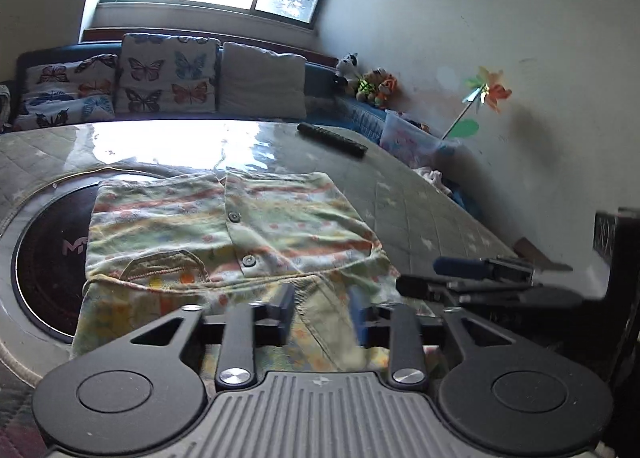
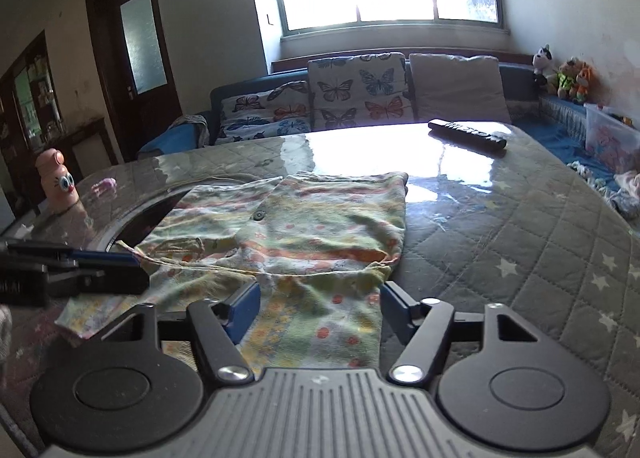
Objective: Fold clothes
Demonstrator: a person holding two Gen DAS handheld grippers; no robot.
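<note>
A small pastel striped shirt (image 1: 256, 225) with buttons and a pocket lies folded on the table, its lower part spread toward me. My left gripper (image 1: 322, 312) hovers over that near part, jaws apart, cloth lying under and between the blue pads without being pressed. In the right wrist view the shirt (image 2: 304, 234) sits ahead of my right gripper (image 2: 320, 302), whose jaws stand wide on either side of a narrow strip of cloth. The left gripper (image 2: 120, 262) reaches in from the left edge, and the right gripper (image 1: 440, 274) shows at the right in the left wrist view.
The quilted grey table cover (image 2: 520, 242) has a glossy sheet over it and a dark round inset (image 1: 48, 254) under the shirt. A black remote (image 2: 468, 133) lies at the far side, a pink bottle (image 2: 58, 181) at the left. A sofa with cushions (image 2: 360, 93) runs behind.
</note>
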